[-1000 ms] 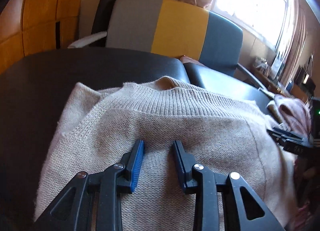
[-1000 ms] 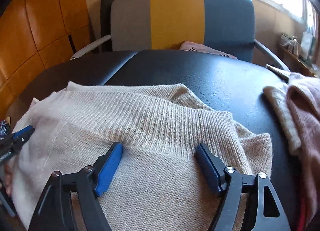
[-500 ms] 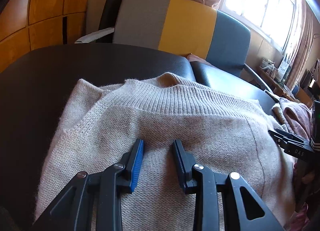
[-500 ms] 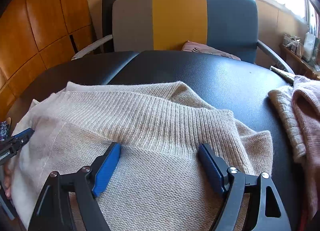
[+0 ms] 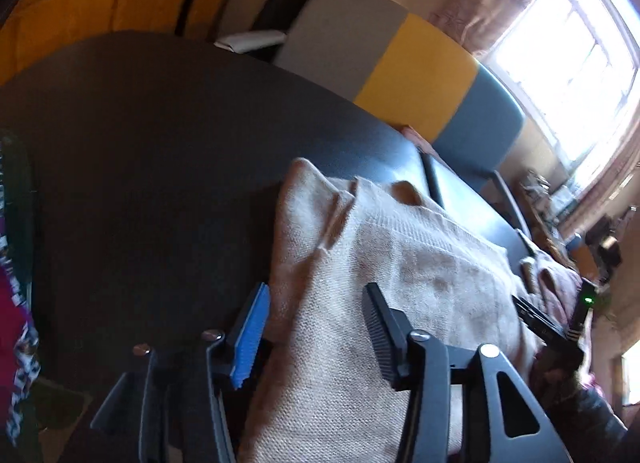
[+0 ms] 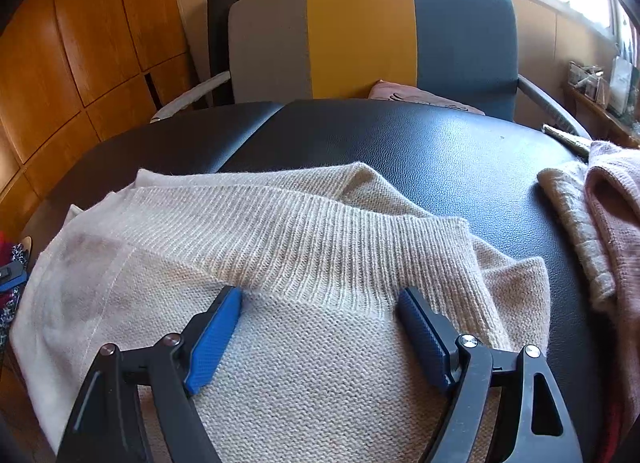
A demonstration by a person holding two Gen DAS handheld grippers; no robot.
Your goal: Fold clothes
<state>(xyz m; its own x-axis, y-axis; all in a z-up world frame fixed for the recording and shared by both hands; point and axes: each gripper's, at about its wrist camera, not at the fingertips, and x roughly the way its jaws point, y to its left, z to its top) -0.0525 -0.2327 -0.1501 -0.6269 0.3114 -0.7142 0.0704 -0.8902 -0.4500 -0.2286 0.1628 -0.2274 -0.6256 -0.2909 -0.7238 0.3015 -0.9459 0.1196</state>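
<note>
a cream knitted sweater (image 6: 304, 283) lies in a folded bundle on a black padded table (image 6: 440, 151), its ribbed band running across the top of the bundle in the right wrist view. the right gripper (image 6: 320, 315) hovers just over the sweater, jaws spread wide on either side of the knit below the ribbed band; its blue pads (image 6: 216, 339) do not pinch the fabric, so nothing is grasped. the left gripper (image 5: 316, 323) sits at the sweater's left edge, and its jaws have just been opening: they stand apart with the sweater's (image 5: 400, 283) edge lying between them, one blue pad (image 5: 250, 339) over the dark tabletop (image 5: 160, 183), the other finger over the knit, neither clamping it. the left wrist view is tilted and blurred. a pink garment (image 6: 612, 215) lies on the table to the right, apart from the sweater. behind the table stands a chair (image 6: 360, 31) with a grey, yellow and blue back.
</note>
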